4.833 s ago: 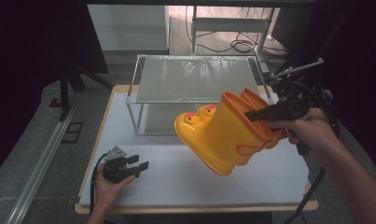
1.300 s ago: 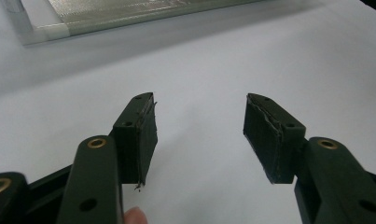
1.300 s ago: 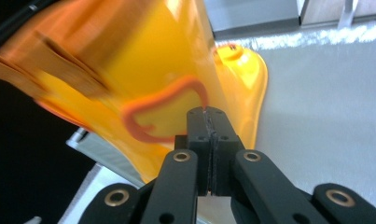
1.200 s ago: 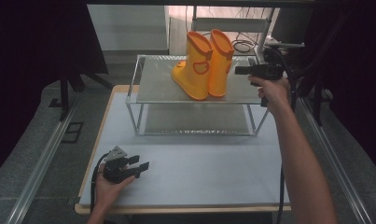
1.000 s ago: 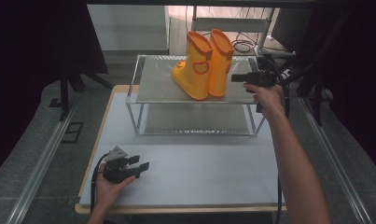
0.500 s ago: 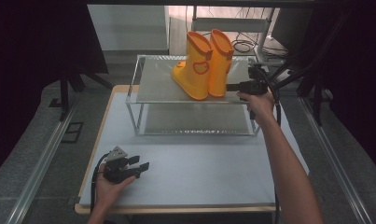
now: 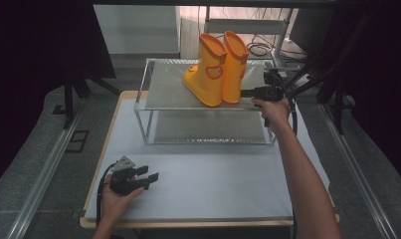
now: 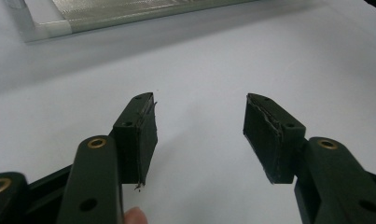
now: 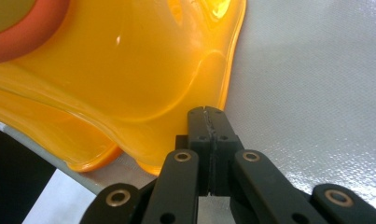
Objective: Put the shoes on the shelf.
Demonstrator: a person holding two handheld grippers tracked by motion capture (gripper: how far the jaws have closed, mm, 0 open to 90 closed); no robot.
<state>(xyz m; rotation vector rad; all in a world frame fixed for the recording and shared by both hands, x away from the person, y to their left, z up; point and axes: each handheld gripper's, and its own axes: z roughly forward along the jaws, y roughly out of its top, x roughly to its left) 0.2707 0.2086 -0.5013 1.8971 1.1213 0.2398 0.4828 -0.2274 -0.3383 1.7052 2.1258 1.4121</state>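
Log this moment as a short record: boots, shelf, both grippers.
boots: yellow pair, upright, side by side on the shelf's top level
shelf: two-level metal rack at the far side of the table
right gripper: shut, nothing between its jaws, tips at the heel of the nearer boot
left gripper: open, nothing held, resting on the table's near left

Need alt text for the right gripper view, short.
The right gripper, jaws shut with nothing between them, has its tip at the heel of a glossy yellow boot standing on the rack's grey top shelf.
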